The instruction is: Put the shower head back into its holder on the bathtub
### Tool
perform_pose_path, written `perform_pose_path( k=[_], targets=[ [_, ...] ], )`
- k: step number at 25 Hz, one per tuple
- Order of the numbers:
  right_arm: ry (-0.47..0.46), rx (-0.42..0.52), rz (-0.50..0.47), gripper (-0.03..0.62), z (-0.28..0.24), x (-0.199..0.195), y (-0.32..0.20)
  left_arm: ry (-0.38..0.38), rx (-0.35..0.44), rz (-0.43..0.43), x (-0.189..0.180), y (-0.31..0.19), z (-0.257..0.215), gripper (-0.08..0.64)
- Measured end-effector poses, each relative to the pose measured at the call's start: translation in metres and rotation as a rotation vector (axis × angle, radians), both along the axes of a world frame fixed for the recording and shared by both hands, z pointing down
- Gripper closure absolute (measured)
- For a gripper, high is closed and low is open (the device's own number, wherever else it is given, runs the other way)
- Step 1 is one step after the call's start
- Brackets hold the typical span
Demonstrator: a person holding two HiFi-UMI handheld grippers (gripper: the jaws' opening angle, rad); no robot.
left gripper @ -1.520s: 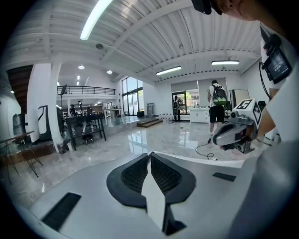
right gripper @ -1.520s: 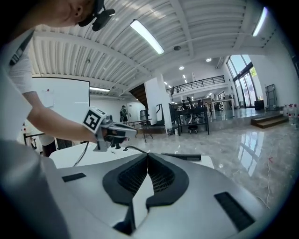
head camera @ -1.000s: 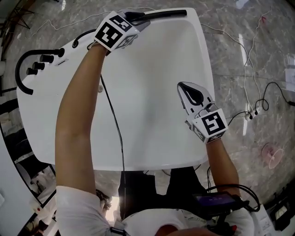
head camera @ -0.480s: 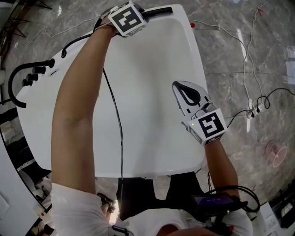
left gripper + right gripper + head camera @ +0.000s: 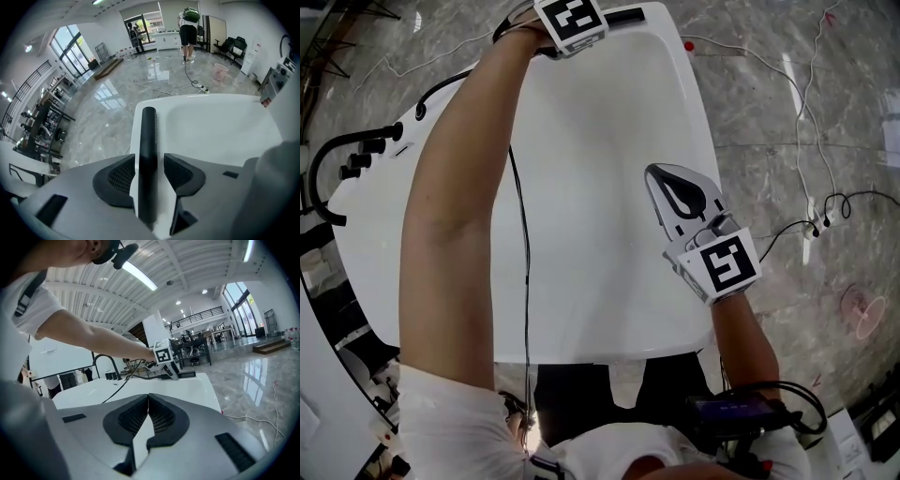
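Note:
The black shower head [image 5: 148, 154] lies along the far rim of the white bathtub [image 5: 609, 141]. It shows at the top of the head view [image 5: 625, 16] and, in the distance, in the right gripper view [image 5: 183, 374]. My left gripper [image 5: 149, 165] straddles its handle and points steeply down. Its jaws are opening, with thin gaps showing between pads and handle. In the head view only its marker cube [image 5: 572, 19] shows. My right gripper [image 5: 660, 175] hovers over the tub's right side, shut and empty, its pads meeting in the right gripper view [image 5: 149, 397].
A black arched faucet [image 5: 321, 178] with knobs [image 5: 366, 155] sits on the tub's left end, and a black hose [image 5: 441, 89] runs along the rim toward the shower head. Cables and a power strip [image 5: 814, 225] lie on the marble floor right of the tub. People stand far off [image 5: 188, 28].
My left arm has reached farther along the far rim and come down with the shower head. The right gripper has hardly shifted.

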State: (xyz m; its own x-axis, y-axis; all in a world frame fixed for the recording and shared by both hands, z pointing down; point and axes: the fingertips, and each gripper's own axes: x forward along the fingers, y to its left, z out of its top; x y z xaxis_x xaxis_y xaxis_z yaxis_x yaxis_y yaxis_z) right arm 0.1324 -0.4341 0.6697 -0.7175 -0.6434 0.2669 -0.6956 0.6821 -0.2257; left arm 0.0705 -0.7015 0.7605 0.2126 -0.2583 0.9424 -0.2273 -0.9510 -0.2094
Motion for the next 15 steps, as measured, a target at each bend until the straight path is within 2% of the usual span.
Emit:
perform_pose_path(
  k=[4,8,11,15],
  targets=[
    [-0.002,0.007,0.002,0.580,-0.001,0.002,0.000,0.030,-0.091,-0.031,0.002,-0.001,0.001,0.373],
    [-0.018,-0.005,0.026,0.580,0.001,0.005,0.005,0.024,-0.184,-0.033,0.001,0.003,0.006,0.379],
    [-0.024,-0.014,0.036,0.580,0.004,0.009,0.010,0.034,-0.193,-0.032,0.002,0.005,0.006,0.419],
    [-0.042,-0.033,0.052,0.580,0.004,0.011,0.015,0.034,-0.154,-0.024,0.005,0.006,0.004,0.423]
  ],
)
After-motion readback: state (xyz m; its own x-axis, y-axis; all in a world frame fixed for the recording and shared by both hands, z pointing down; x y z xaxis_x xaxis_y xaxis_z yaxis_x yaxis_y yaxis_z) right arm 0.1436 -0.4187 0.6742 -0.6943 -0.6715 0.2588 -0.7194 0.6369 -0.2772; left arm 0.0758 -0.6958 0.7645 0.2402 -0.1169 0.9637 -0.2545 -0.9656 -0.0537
